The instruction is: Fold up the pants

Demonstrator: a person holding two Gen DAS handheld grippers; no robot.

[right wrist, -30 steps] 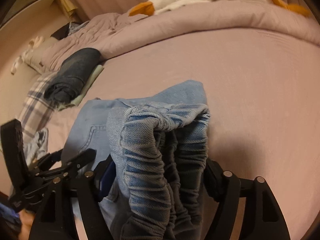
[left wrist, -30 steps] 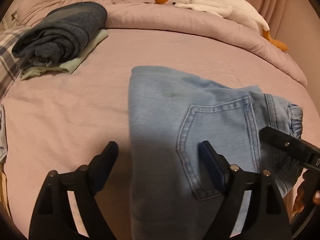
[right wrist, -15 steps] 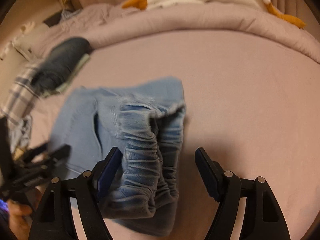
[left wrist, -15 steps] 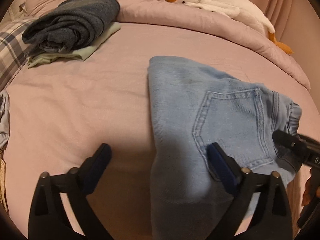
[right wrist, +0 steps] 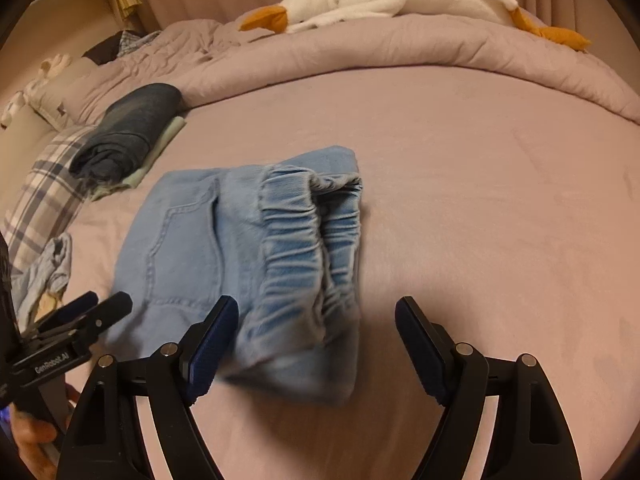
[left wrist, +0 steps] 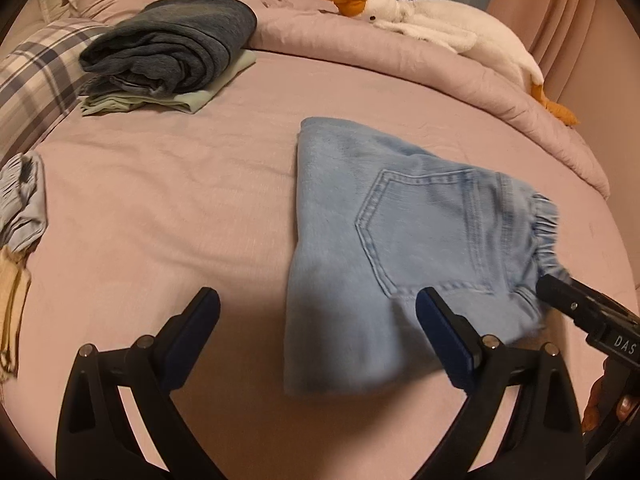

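Note:
The light blue jeans (left wrist: 400, 232) lie folded into a compact rectangle on the pink bed sheet, back pocket up and elastic waistband on the right. In the right wrist view the jeans (right wrist: 248, 256) show the gathered waistband toward me. My left gripper (left wrist: 316, 320) is open and empty, just short of the near edge of the jeans. My right gripper (right wrist: 316, 340) is open and empty, its jaws standing wide just in front of the waistband end. Its tip also shows in the left wrist view (left wrist: 576, 304).
A stack of folded dark and pale green clothes (left wrist: 172, 52) sits at the far left. A plush goose (left wrist: 432, 24) lies on the rolled duvet (left wrist: 400, 72) at the back. A plaid pillow (left wrist: 32, 76) and crumpled clothes (left wrist: 20, 204) lie at the left edge.
Both grippers have drawn back from the jeans. The right gripper, which had the waistband between its jaws, now stands clear of it, and the jeans lie flat on the bed.

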